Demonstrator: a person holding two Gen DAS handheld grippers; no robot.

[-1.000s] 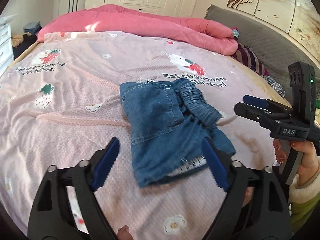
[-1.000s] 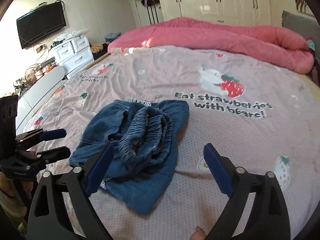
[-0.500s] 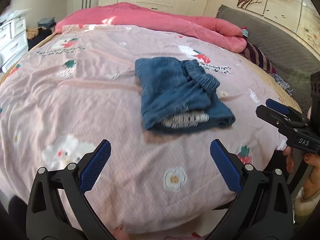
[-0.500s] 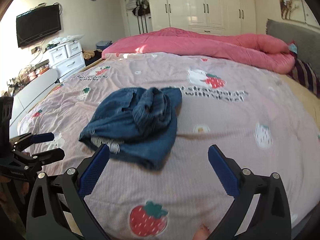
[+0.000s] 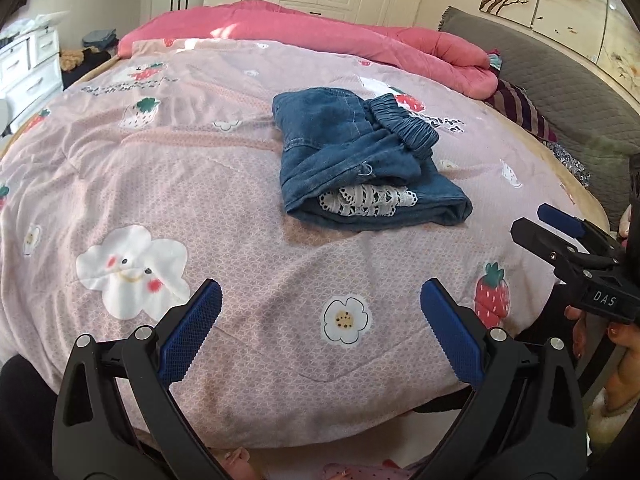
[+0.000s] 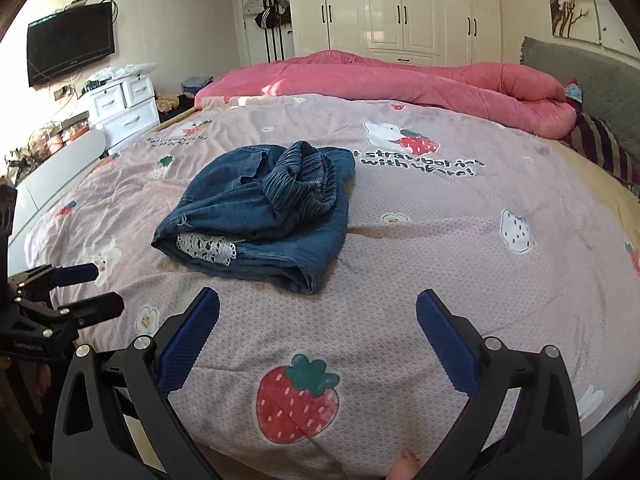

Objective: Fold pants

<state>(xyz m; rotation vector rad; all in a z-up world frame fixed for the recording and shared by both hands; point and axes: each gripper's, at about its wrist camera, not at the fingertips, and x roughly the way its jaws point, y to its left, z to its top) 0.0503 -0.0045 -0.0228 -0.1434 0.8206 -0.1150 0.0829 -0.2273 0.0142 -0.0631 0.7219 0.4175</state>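
Blue denim pants lie folded in a loose bundle in the middle of the pink bed cover. Their elastic waistband sits on top and a white lace trim peeks from the near fold. My left gripper hangs open over the bed's near edge, well short of the pants, with nothing between its blue pads. My right gripper is open too and empty, also back from the bundle. Each gripper shows in the other's view: the right gripper at the right edge, the left gripper at the left edge.
A pink quilt is heaped along the bed's far side. A grey headboard and striped pillow lie to the right. White drawers and a wall TV stand on the left, wardrobes behind.
Both grippers have pulled back from the pants toward the bed's near edge. The bundle, earlier right between the fingers, now lies farther off on the cover, untouched.
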